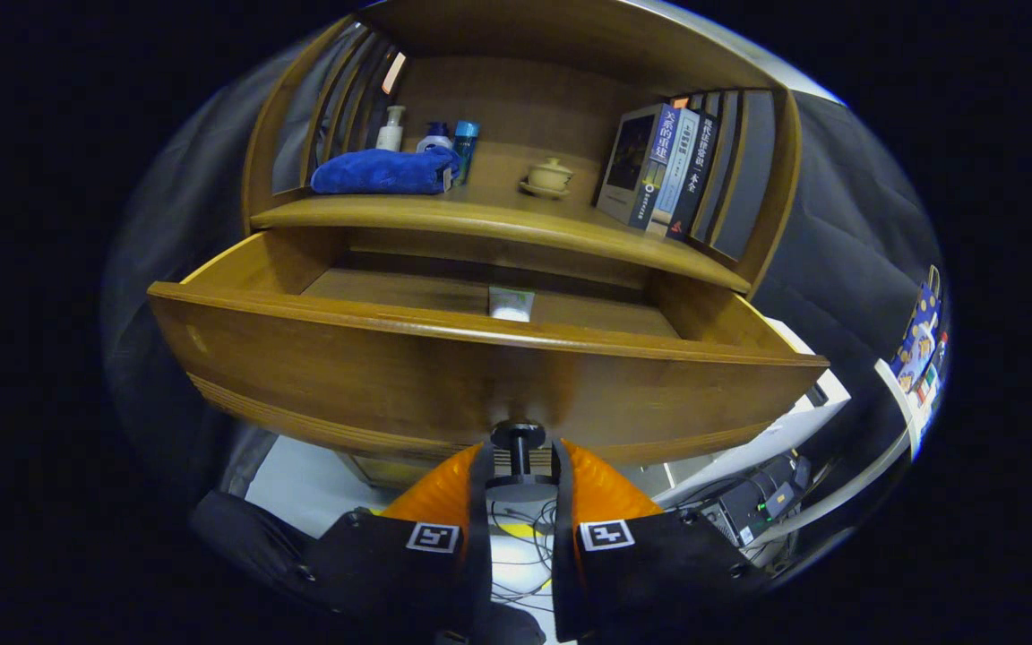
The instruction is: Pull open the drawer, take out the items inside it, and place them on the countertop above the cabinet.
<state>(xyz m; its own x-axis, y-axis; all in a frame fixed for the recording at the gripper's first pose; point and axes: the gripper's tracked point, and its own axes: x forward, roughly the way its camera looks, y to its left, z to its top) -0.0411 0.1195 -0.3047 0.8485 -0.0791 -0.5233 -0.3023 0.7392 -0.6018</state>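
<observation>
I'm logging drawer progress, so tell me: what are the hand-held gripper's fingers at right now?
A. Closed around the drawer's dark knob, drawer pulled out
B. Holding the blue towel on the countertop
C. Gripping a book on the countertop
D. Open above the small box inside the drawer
A: the orange fingers of the hand-held gripper sit either side of the knob, pressing on it, and the drawer stands pulled out.

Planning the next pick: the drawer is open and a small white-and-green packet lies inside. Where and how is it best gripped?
The fingers are closed on the drawer knob. The packet lies flat on the drawer floor behind the front panel. Probably best to come from above, over the panel, and pinch its two long side edges: it looks narrow enough, though partly hidden.
</observation>
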